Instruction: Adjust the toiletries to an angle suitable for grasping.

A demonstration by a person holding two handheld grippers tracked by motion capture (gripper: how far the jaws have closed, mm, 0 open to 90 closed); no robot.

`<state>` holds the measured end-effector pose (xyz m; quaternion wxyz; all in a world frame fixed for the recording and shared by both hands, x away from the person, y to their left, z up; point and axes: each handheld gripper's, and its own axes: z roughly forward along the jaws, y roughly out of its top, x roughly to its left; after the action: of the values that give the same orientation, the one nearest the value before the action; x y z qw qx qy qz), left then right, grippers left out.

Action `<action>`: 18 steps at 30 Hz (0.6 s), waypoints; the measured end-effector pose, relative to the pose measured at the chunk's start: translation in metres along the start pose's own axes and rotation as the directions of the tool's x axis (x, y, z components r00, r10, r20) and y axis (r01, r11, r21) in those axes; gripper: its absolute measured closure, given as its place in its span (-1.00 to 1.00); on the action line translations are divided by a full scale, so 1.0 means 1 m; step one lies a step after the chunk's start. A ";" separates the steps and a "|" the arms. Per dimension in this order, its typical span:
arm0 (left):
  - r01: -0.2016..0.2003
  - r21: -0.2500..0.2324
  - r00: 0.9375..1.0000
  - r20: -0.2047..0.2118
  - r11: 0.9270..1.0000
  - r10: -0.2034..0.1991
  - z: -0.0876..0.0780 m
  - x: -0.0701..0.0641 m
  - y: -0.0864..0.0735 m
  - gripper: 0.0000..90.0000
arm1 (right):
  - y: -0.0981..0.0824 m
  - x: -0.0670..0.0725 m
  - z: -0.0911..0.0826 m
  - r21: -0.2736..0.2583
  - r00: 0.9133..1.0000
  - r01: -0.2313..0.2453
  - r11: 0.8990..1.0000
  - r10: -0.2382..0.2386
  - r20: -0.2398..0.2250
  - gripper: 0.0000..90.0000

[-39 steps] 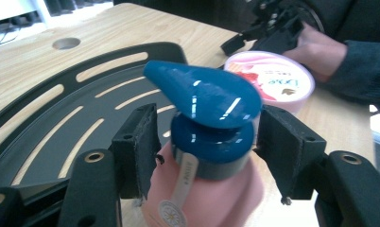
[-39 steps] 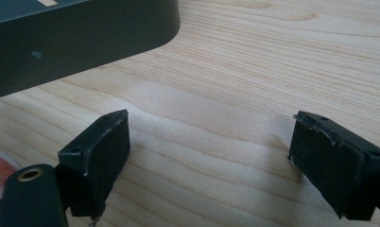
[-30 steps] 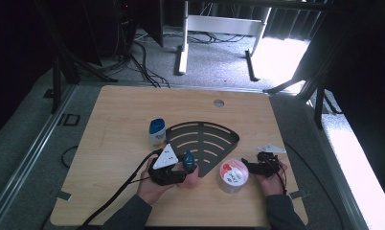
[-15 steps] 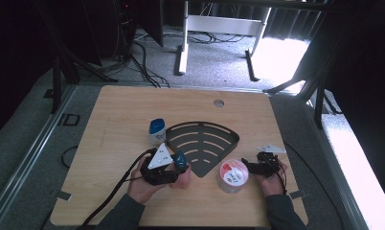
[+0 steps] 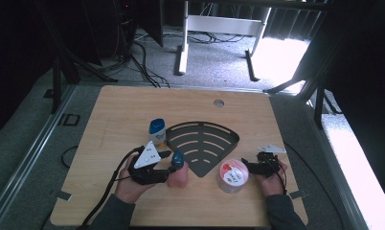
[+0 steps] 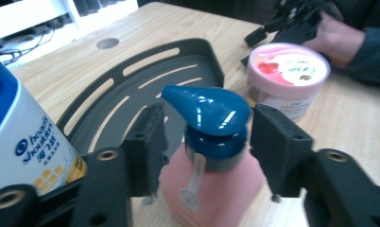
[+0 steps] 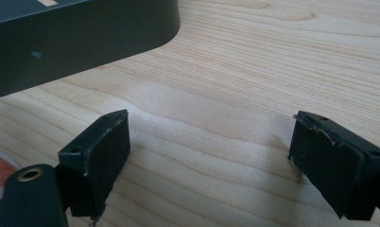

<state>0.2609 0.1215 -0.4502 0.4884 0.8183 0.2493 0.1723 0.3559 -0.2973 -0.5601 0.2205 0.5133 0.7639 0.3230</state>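
Note:
A pink pump bottle (image 6: 211, 189) with a dark blue pump head (image 5: 177, 156) stands between the jaws of my left gripper (image 6: 211, 156). The pads (image 6: 148, 146) press its shoulders just below the pump collar. In the high view this gripper (image 5: 175, 166) is at the front left, beside the black fan-shaped tray (image 5: 202, 143). My right gripper (image 7: 207, 161) is open over bare wood with nothing between its pads. From above, it (image 5: 249, 166) points at a pink-lidded tub (image 5: 232, 175).
A white bottle with a blue cap (image 5: 156, 130) stands at the tray's left corner, close to my left gripper. The tray's corner wall (image 7: 84, 28) lies just ahead of the right jaws. A round hole (image 5: 219, 102) is in the tabletop at the back.
My left gripper has shifted to the left along the table's front and risen slightly, and the pink pump bottle came with it. The right gripper and the tub stayed put.

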 end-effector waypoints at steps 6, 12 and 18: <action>0.014 -0.084 0.997 0.081 0.996 -0.007 -0.005 -0.011 0.004 0.59 | 0.000 0.000 0.000 0.000 1.000 0.000 1.000 0.000 0.000 -0.72; -0.003 -0.037 0.993 0.120 0.999 0.008 0.016 -0.024 0.001 0.92 | 0.000 0.000 0.000 0.000 1.000 0.000 1.000 0.000 0.000 -0.72; -0.015 0.000 0.995 0.099 1.000 0.015 0.037 -0.034 -0.004 0.99 | 0.000 0.000 0.000 0.000 1.000 0.000 1.000 0.000 0.000 -0.72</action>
<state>0.2524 0.0769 -0.4720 0.4988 0.8277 0.2188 0.1353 0.3560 -0.2973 -0.5601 0.2204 0.5134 0.7639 0.3230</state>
